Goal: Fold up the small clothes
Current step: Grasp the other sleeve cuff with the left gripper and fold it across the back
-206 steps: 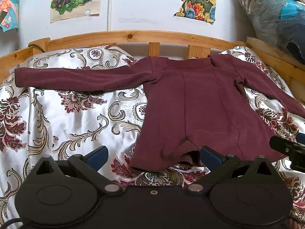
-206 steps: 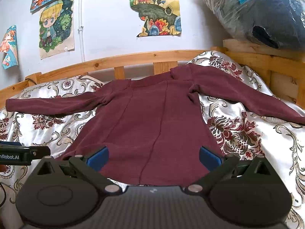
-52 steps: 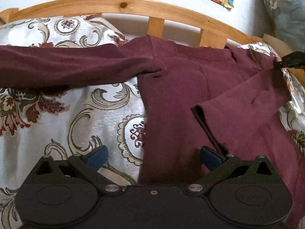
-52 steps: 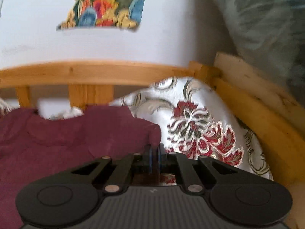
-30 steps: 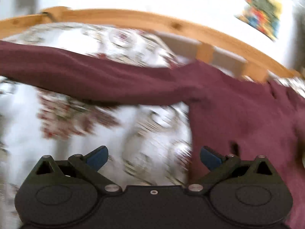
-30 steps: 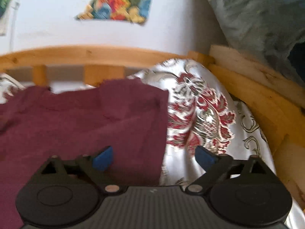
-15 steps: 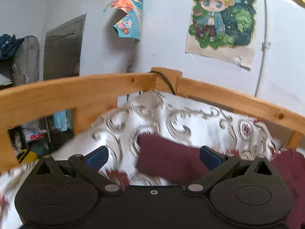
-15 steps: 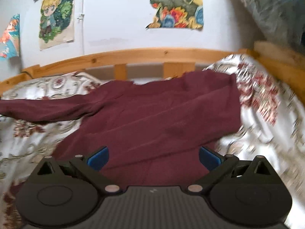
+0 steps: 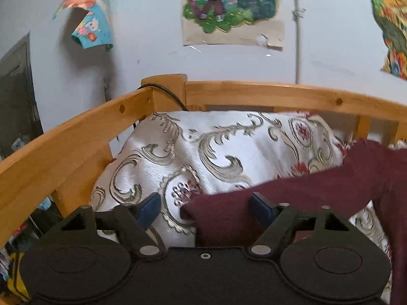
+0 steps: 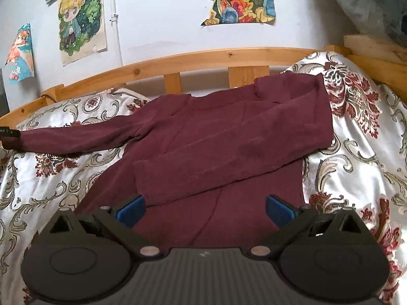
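Satin bedding (image 10: 361,152) with gold scrolls and red flowers covers the bed in both views, fenced by a wooden rail (image 10: 203,61) against a pale wall.

Nearest in the right wrist view, the right gripper (image 10: 203,209) hangs over the lower part of the shirt (image 10: 229,147), its blue pads (image 10: 131,209) spread wide and holding nothing. The maroon shirt lies flat on the bedding. Its right-hand sleeve (image 10: 216,175) is folded across the body, the cuff ending just beyond the left pad. Farther off, the other sleeve (image 10: 76,139) stretches straight out to the left over the bedding, and at its end a dark tip of the left gripper (image 10: 9,132) shows at the frame edge. The collar lies close to the rail. On the wall hang a cartoon poster (image 10: 81,17) and a flower poster (image 10: 241,0); a plastic-wrapped bundle (image 10: 376,2) sits at upper right.

Nearest in the left wrist view, the left gripper (image 9: 204,207) has its pads (image 9: 150,207) wide apart on either side of the cuff (image 9: 201,209) of the outstretched sleeve, not closed on it. That sleeve runs back and right toward the shirt body. Beyond lie the bedding, the rail corner with a black cable (image 9: 165,92) over it, and the posters.
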`<state>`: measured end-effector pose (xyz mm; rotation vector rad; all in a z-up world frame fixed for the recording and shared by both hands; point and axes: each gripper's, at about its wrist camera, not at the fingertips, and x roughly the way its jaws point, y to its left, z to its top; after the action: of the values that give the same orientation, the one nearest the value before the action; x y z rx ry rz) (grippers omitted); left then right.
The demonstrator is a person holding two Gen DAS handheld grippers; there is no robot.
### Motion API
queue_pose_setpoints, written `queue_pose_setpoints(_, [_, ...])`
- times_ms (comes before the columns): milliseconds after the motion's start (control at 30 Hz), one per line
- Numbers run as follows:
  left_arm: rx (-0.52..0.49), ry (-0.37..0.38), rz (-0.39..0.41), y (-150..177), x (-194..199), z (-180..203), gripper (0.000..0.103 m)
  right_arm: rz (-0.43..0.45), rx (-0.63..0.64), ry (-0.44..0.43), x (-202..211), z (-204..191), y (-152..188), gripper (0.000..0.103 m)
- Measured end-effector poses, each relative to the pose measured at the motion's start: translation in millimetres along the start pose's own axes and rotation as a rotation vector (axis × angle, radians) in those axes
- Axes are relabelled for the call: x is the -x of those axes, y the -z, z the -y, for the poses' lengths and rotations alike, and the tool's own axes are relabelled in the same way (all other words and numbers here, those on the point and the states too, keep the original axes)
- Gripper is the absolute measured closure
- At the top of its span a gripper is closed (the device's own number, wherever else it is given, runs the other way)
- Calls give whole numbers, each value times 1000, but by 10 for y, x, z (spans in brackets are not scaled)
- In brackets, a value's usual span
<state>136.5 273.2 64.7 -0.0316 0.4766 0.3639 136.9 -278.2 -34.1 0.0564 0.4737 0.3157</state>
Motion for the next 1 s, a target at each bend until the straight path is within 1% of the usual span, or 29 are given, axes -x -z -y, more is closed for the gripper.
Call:
queue_pose_setpoints(33, [-14, 2, -14, -17, -2, -7, 51, -1, -2, 0, 7, 14, 3, 0])
queue_pose_setpoints(67, [-38, 9, -34, -43, -17, -5, 58, 0, -3, 0, 19, 22, 11, 0])
queue_pose_setpoints(100, [-70, 16, -58, -67, -34, 13, 69, 2, -5, -1, 33, 34, 14, 0])
queue_pose_setpoints(133, [-104, 16, -86, -85, -46, 37, 76, 4, -9, -2, 47, 42, 17, 0])
queue_pose_setpoints(167, [-136, 16, -112, -92, -50, 68, 79, 5, -12, -3, 57, 46, 20, 0])
queue_pose_setpoints(200, [-174, 17, -139, -100, -52, 107, 85, 8, -17, -7, 69, 57, 20, 0])
queue_pose_setpoints(233, [-209, 13, -157, -105, -41, 148, 89, 10, -20, -9, 79, 65, 19, 0])
queue_pose_setpoints(300, [-251, 9, -182, -136, 13, 231, 94, 17, -25, -14, 100, 77, 13, 0])
queue_pose_setpoints(367, [-256, 17, -217, -215, 98, 319, 96, 24, -31, -17, 120, 81, 11, 0])
queue_pose_setpoints(433, [-228, 42, -241, -331, 228, 413, 97, 31, -38, -24, 142, 80, 10, 0])
queue_pose_setpoints(600, [-62, 179, -289, -698, 547, 610, 97, 37, -25, -54, 188, 31, 30, 0])
queue_pose_setpoints(700, [-8, 247, -306, -849, 700, 792, 97, 35, -10, -72, 222, -17, 70, 0])
queue_pose_setpoints(833, [4, 333, -284, -982, 890, 1142, 97, 35, -16, -83, 277, -13, 115, 0])
queue_pose_setpoints(900, [-21, 358, -265, -1031, 982, 1359, 97, 32, -23, -90, 303, 13, 124, 0])
queue_pose_setpoints(1000, [-78, 430, -228, -1084, 1127, 1754, 97, 25, -26, -101, 355, 65, 136, 0])
